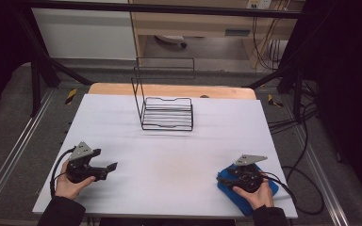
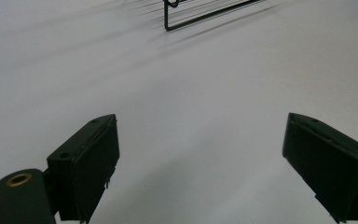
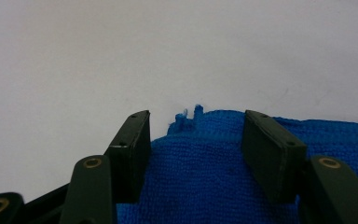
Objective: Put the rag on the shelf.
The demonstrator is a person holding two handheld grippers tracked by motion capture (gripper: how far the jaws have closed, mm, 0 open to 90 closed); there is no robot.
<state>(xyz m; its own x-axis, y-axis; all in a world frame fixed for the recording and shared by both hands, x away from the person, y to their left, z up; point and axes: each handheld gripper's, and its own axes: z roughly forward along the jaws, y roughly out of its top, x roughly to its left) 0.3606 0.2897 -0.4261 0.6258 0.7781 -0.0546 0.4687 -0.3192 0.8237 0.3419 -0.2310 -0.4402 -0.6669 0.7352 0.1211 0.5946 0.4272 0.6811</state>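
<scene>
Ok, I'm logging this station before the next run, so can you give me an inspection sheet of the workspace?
Surface: white table, bare in the middle.
Job's things: blue cloth lies at the near right corner.
Clutter: black wire rack stands at the far middle.
Grippers: left gripper open over bare table; right gripper half open, the cloth's corner between its jaws, pads not pressing it.
Cables: one trails from each gripper; more hang off the right edge.
Surroundings: black frame posts, wooden shelving behind.

Blue cloth looped terry, rough; table matt white; rack thin black wire.
</scene>
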